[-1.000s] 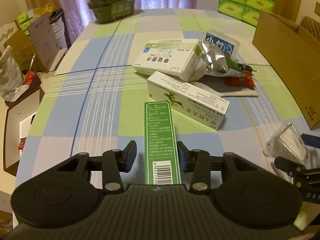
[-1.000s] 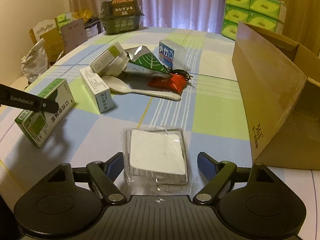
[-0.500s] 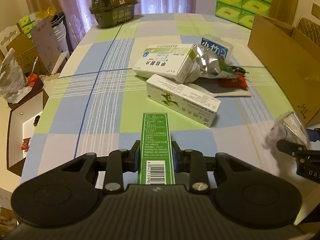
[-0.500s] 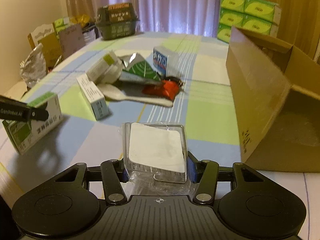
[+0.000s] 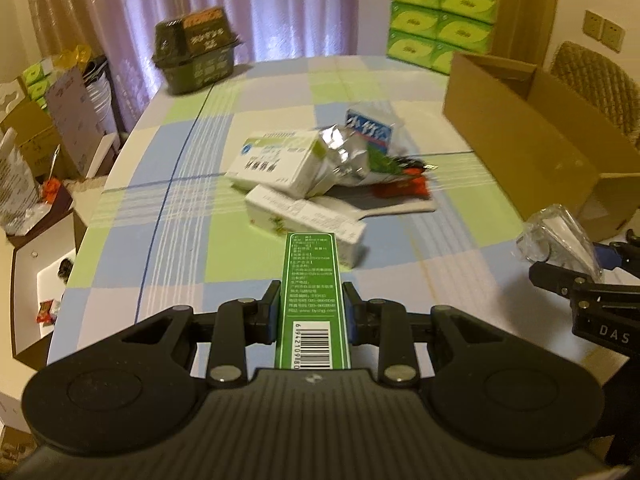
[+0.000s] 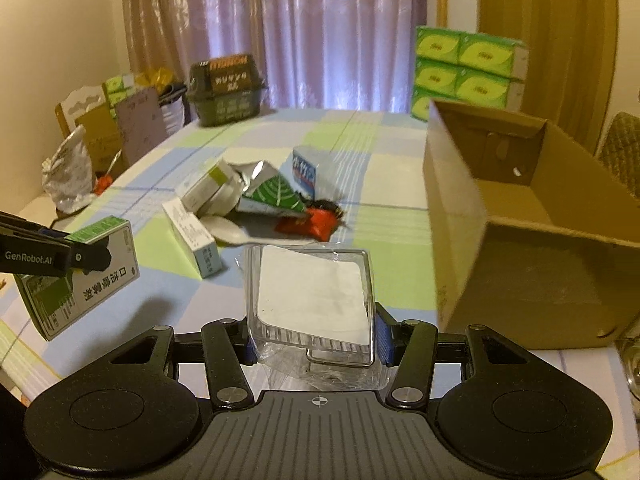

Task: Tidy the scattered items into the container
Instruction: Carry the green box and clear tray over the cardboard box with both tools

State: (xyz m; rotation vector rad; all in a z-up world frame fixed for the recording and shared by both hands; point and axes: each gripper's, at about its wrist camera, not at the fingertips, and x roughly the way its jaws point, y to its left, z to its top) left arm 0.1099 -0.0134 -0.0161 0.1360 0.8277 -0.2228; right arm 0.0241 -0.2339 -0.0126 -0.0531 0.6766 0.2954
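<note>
One cardboard box [image 6: 532, 216], open top, sits on the table [image 5: 192, 216] at about 2 o'clock in the right wrist view; stiff walls, light, nothing visible inside it.

Pile at 12 o'clock, well apart from both tongs: two white cartons, the wide one [image 5: 276, 160] leaning on the long one [image 5: 304, 224]. Both rigid and light, best taken across the narrow sides. One crumpled foil bag [image 6: 264, 190], soft and slippery, will crush; pinch a fold. One blue-white tissue pack [image 5: 370, 130], soft, squeezes. One red sachet [image 6: 310, 222], flat and thin, hard to get under. One white spoon [image 6: 228, 232] half buried under the cartons, hard and smooth, take the handle.

Left tongs [image 5: 311, 314] narrow, clamped on one green carton [image 5: 313, 304] by its long sides, lifted clear of the table at 6 o'clock. Stiff cardboard, light, grip looks secure.

Right tongs [image 6: 314, 338] narrow, gripping one clear plastic packet [image 6: 312, 300] with a white insert, just short of the box's near wall. Film is slick and crinkly, likely thin rigid shell inside; could slip if squeezed unevenly.

Count: one box, three cartons, one each of the rest.
</note>
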